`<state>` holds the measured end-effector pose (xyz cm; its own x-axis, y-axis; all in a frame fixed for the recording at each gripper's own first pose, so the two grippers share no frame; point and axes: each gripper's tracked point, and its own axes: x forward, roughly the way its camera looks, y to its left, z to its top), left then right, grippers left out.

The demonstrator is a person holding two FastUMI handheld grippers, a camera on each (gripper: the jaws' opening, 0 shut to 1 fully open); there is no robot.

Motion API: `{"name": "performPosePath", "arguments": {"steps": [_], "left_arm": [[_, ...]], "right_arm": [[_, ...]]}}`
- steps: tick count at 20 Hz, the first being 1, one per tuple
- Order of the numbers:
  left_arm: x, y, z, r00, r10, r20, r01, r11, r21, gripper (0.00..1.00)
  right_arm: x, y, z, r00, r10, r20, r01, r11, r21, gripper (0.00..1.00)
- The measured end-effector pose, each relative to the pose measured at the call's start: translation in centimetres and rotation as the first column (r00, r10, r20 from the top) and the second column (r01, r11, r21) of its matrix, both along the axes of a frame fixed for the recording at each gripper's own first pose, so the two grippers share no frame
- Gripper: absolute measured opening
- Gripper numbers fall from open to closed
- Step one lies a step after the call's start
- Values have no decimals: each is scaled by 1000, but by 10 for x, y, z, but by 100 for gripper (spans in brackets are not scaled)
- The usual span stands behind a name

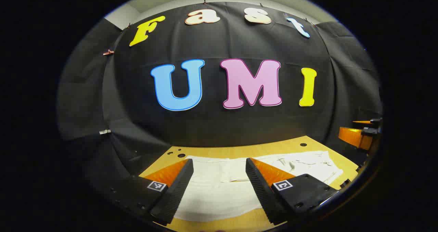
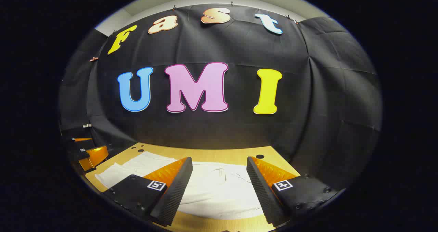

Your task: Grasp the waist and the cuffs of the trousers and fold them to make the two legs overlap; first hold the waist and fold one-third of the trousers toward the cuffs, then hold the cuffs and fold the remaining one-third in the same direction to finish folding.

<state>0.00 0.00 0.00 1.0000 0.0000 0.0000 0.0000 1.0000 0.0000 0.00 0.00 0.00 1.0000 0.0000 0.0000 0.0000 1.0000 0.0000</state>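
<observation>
A: Where are the trousers (image 1: 219, 187) right now?

B: Flat on the wooden counter (image 1: 260, 146), pale cloth spread wide across it. In the left gripper view they run from 6 o'clock out toward 3 o'clock; in the right gripper view they (image 2: 219, 191) stretch from 6 toward 9 o'clock. Laid out like that, both ends are open to a grasp, which I take to be the point.

A: And the left tongs (image 1: 219, 180)?

B: Spread wide, nothing between the fingers, hanging above the cloth rather than pressing into it. I'd judge they're lined up over one end of the garment, ready to come down on it.

A: The right tongs (image 2: 219, 184)?

B: The same: released, gaping, cloth visible in the gap but not pinched. There's a seam or fly detail just beyond them at 12 o'clock, so I suspect that's the waist end, though I can't be sure.

A: Can each see the other?

B: Yes. The right tongs (image 1: 359, 136) sit at 3 o'clock in the left gripper view; the left tongs (image 2: 87, 155) at 9 o'clock in the right one. Well apart, one per end.

A: So no fold is started?

B: The garment looks untouched, to my eye.
</observation>
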Motion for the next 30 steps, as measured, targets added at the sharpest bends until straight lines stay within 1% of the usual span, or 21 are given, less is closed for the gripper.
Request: {"name": "performPosePath", "arguments": {"steps": [4, 7, 11, 14, 16, 17, 18, 20, 22, 24, 26, 27, 30], "left_arm": [[-3, 6, 5, 1000, 8, 26, -8, 1000, 1, 97], [1, 12, -3, 1000, 26, 14, -26, 1000, -3, 97], [3, 13, -12, 999, 46, 0, -46, 999, -2, 97], [1, 9, -12, 999, 40, -10, -40, 999, -4, 97], [2, 8, -10, 999, 35, -6, -35, 999, 12, 97], [2, 9, -11, 999, 43, -3, -43, 999, 27, 97], [2, 11, -10, 999, 51, -2, -51, 998, 37, 97], [1, 10, -11, 999, 46, -8, -45, 998, 33, 97], [0, 10, -13, 998, 54, -14, -54, 998, 28, 97], [-1, 9, -18, 997, 67, -25, -67, 998, 17, 97], [-4, 6, -24, 996, 73, -46, -74, 997, -1, 97], [-5, 5, -27, 996, 78, -52, -78, 997, -8, 97], [-8, 5, -36, 992, 99, -73, -100, 995, -15, 97]], "right_arm": [[2, 4, -5, 1000, 9, -14, -9, 1000, -9, 97], [8, 15, -8, 999, 38, -23, -38, 999, -23, 98], [11, 26, -10, 997, 69, -35, -70, 997, -16, 98], [14, 31, -8, 996, 89, -31, -90, 995, -38, 98], [17, 27, -7, 996, 86, -21, -87, 993, -77, 98], [19, 20, -9, 997, 71, -22, -73, 992, -107, 98], [21, 16, -11, 997, 72, -26, -74, 990, -124, 98], [27, 10, -14, 996, 81, -37, -86, 984, -156, 98], [34, -6, -22, 996, 56, -64, -68, 976, -205, 97], [40, -19, -31, 993, 58, -107, -81, 970, -229, 98], [42, -30, -47, 982, 76, -172, -122, 952, -279, 97], [42, -36, -50, 979, 83, -184, -139, 939, -315, 98], [42, -57, -63, 966, 108, -233, -201, 882, -425, 98]]}}
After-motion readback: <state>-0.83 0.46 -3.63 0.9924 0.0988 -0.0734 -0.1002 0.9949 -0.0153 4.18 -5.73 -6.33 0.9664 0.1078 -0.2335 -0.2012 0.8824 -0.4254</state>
